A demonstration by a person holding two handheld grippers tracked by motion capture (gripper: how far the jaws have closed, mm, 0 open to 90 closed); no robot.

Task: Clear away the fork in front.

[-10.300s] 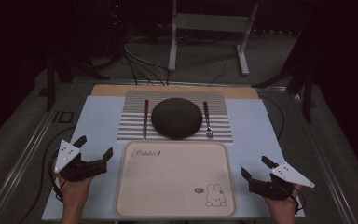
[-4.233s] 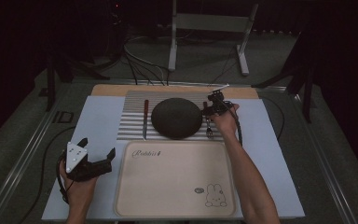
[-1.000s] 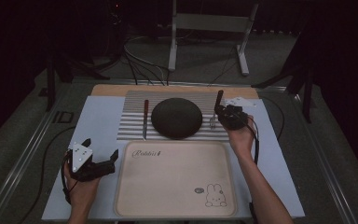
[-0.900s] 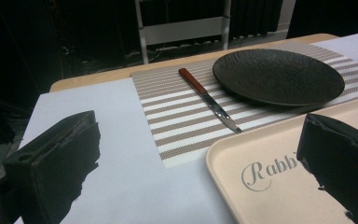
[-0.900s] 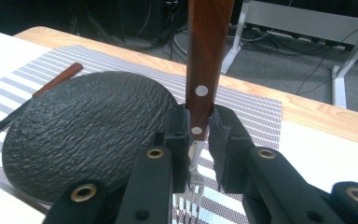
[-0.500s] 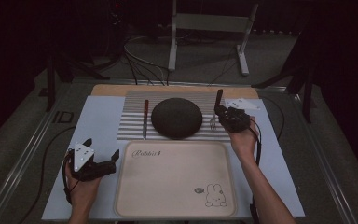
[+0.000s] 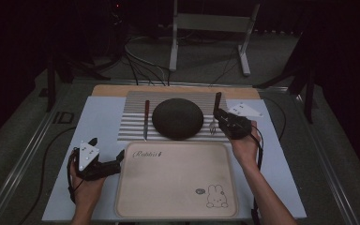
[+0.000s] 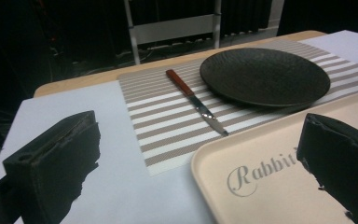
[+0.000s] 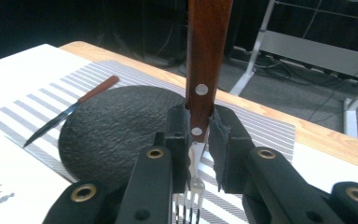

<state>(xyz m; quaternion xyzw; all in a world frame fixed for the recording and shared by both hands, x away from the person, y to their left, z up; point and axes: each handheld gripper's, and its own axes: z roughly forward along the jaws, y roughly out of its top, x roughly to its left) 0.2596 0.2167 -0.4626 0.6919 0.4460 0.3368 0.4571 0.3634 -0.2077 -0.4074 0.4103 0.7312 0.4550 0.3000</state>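
Note:
My right gripper (image 7: 222, 120) is shut on a wooden-handled fork (image 7: 217, 101), which it holds nearly upright, tines down, just off the right rim of the dark round plate (image 7: 177, 118). In the right gripper view the jaws pinch the fork (image 9: 206, 56) at the base of its handle, with the plate (image 9: 116, 130) behind. My left gripper (image 7: 107, 149) rests open at the left edge of the beige tray (image 7: 178, 180), nothing between its jaws. A wooden-handled knife (image 7: 146, 119) lies left of the plate; it is also in the left gripper view, knife (image 8: 196, 100) beside plate (image 8: 265, 74).
Plate and knife sit on a striped placemat (image 7: 136, 108) over a pale blue sheet (image 7: 98, 122). The tray carries "Rabbit" lettering and a small rabbit drawing. Cables and a metal stand (image 7: 211, 28) lie beyond the table's far edge.
My right gripper, still shut on the fork, has drifted a little toward the near side and lifted slightly. The left gripper has stayed where it was.

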